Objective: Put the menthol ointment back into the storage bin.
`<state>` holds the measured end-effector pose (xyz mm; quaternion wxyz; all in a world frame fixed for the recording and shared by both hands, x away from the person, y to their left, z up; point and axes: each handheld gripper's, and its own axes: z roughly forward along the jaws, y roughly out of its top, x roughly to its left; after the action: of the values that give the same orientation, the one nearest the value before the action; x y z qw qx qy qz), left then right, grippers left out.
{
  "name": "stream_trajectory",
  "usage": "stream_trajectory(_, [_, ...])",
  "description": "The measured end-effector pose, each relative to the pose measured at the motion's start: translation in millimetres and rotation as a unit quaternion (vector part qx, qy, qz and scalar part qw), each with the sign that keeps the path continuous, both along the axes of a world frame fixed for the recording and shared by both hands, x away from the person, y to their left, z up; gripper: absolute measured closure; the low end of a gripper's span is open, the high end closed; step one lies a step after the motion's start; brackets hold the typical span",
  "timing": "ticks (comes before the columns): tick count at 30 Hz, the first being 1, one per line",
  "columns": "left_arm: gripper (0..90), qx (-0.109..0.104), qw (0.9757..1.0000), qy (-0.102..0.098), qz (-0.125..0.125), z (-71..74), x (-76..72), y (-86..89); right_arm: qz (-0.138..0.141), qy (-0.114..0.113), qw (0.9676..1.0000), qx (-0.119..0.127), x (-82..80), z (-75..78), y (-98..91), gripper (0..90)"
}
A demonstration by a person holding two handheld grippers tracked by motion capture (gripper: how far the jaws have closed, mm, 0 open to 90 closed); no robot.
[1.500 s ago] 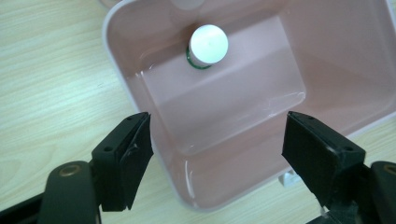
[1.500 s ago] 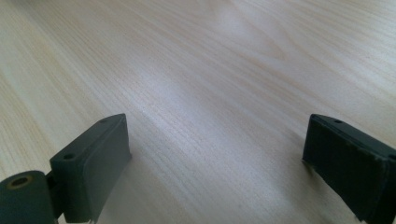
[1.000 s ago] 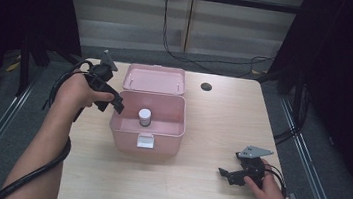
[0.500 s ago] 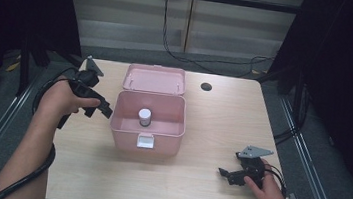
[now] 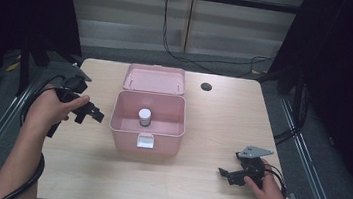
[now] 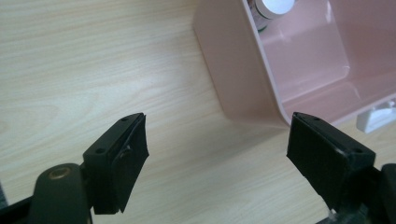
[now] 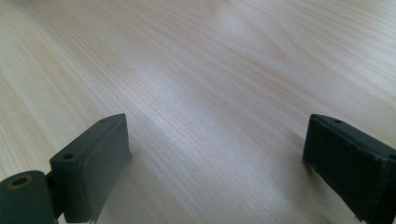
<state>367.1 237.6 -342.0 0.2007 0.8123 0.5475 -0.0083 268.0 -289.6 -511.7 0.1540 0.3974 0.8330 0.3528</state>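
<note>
A pink box (image 5: 124, 141) stands open mid-table, its lid (image 5: 155, 79) folded back. Inside it a small bottle with a white cap (image 5: 145, 117) stands upright. My left gripper (image 5: 93, 116) hovers just left of the box and points at its left wall. Its jaws have just been opening and stand wide with nothing between them. In the left gripper view the left gripper (image 6: 217, 154) frames bare table beside the box's corner (image 6: 233, 70), with the bottle (image 6: 275, 7) at the top edge. My right gripper (image 5: 226, 175) rests open near the table's front right.
A white latch (image 5: 145, 140) hangs on the box's front wall. A dark round hole (image 5: 206, 87) sits in the tabletop behind the box to the right. The right gripper view has bare wood between the right gripper's (image 7: 217, 158) jaws. Cables trail from both grippers.
My left hand has drawn back leftward from the box's left rim and sunk a little toward the table. The right hand has stayed where it was.
</note>
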Motion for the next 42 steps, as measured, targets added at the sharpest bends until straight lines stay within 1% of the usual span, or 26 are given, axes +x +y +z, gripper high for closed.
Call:
stream_trajectory(2, [19.7,-0.002,1.0,-0.002,-0.001,-5.5,-5.4,3.1,0.0,0.0,1.0,0.0,0.0,0.0,0.0,6.8])
stream_trajectory(3, [19.8,-0.002,1.0,-0.002,-0.001,-5.5,-5.4,3.1,0.0,0.0,1.0,0.0,0.0,0.0,0.0,6.8])
stream_trajectory(4, [19.8,0.003,1.0,-0.004,-0.004,-9.4,-8.9,5.0,0.0,0.0,1.0,0.0,0.0,0.0,0.0,6.8])
stream_trajectory(5, [19.8,0.003,1.0,-0.004,-0.004,-9.4,-8.9,5.0,0.0,0.0,1.0,0.0,0.0,0.0,0.0,6.8])
stream_trajectory(6, [19.8,0.007,1.0,-0.002,-0.006,-12.9,-12.8,6.2,0.0,0.0,1.0,0.0,0.0,0.0,0.0,6.8])
stream_trajectory(8, [19.8,0.007,0.9999,-0.005,-0.006,-14.8,-14.7,6.1,0.0,0.0,1.0,0.0,0.0,0.0,0.0,6.8])
stream_trajectory(9, [19.8,0.005,0.9999,-0.003,-0.008,-16.2,-16.4,7.2,0.0,0.0,1.0,0.0,0.0,0.0,0.0,6.8])
stream_trajectory(11, [19.8,0.007,0.9999,-0.011,-0.005,-19.3,-20.0,7.9,0.0,0.0,1.0,0.0,0.1,0.0,0.0,6.8])
stream_trajectory(13, [19.8,0.01,0.9999,-0.012,-0.004,-22.6,-23.8,8.3,0.0,0.0,1.0,0.0,0.0,0.0,0.0,6.8])
stream_trajectory(14, [19.9,0.008,0.9999,-0.012,-0.006,-26.6,-26.7,8.4,0.0,0.0,1.0,0.0,0.0,0.0,0.0,6.8])
stream_trajectory(15, [19.9,0.014,0.9998,-0.011,-0.006,-28.9,-28.4,7.6,0.0,0.0,1.0,0.0,0.0,0.0,0.0,6.8])
stream_trajectory(17, [20.1,0.016,0.9998,-0.008,-0.008,-33.4,-31.2,6.5,0.0,0.0,1.0,0.0,0.0,0.0,0.0,6.8])
stream_trajectory(18, [20.2,0.016,0.9998,-0.008,-0.008,-33.4,-31.2,6.5,0.0,0.0,1.0,0.0,0.0,0.0,0.0,6.8])
stream_trajectory(20, [20.2,0.012,0.9998,-0.012,-0.01,-37.6,-34.4,5.0,0.0,0.0,1.0,0.0,0.0,0.0,0.0,6.7])
stream_trajectory(23, [20.1,0.013,0.9997,-0.015,-0.015,-43.3,-38.1,3.1,0.0,-0.001,1.0,0.0,0.1,0.0,0.0,6.7])
stream_trajectory(24, [20.1,0.008,0.9998,-0.012,-0.016,-47.1,-40.6,1.8,0.0,0.0,1.0,0.0,0.0,0.0,0.0,6.8])
stream_trajectory(26, [20.1,0.006,0.9998,-0.013,-0.013,-49.2,-41.6,1.1,0.0,-0.001,1.0,0.0,0.1,-0.1,0.0,6.8])
stream_trajectory(28, [20.1,0.003,0.9998,-0.013,-0.017,-52.5,-43.1,1.2,0.0,0.0,1.0,0.0,0.0,0.0,0.0,6.8])
stream_trajectory(30, [20.1,0.001,0.9997,-0.019,-0.018,-54.8,-44.4,1.1,0.0,0.0,1.0,0.0,0.0,0.0,0.0,6.8])
stream_trajectory(31, [20.1,0.002,0.9996,-0.017,-0.021,-55.4,-44.9,1.8,0.0,0.0,1.0,0.0,0.0,0.0,0.0,6.8])
stream_trajectory(32, [20.1,-0.001,0.9996,-0.021,-0.017,-57.0,-46.2,1.8,0.0,0.0,1.0,0.0,0.0,0.0,0.0,6.8])
stream_trajectory(35, [20.0,0.005,0.9996,-0.018,-0.019,-61.2,-46.9,4.8,0.0,-0.001,1.0,0.0,0.1,-0.1,0.0,6.8])
stream_trajectory(38, [20.0,0.006,0.9995,-0.026,-0.018,-67.4,-47.6,7.8,0.0,0.0,1.0,0.0,0.0,0.0,0.0,6.7])
stream_trajectory(39, [20.1,0.001,0.9996,-0.019,-0.019,-73.2,-48.6,9.0,0.0,-0.001,1.0,0.0,0.1,-0.1,0.0,6.8])
stream_trajectory(40, [20.1,0.001,0.9996,-0.019,-0.019,-73.2,-48.6,9.0,0.0,-0.001,1.0,0.0,0.1,-0.1,0.0,6.8])
stream_trajectory(42, [20.0,0.0,0.9996,-0.016,-0.024,-77.7,-49.7,9.7,0.0,0.0,1.0,0.0,0.0,0.0,0.0,6.8])
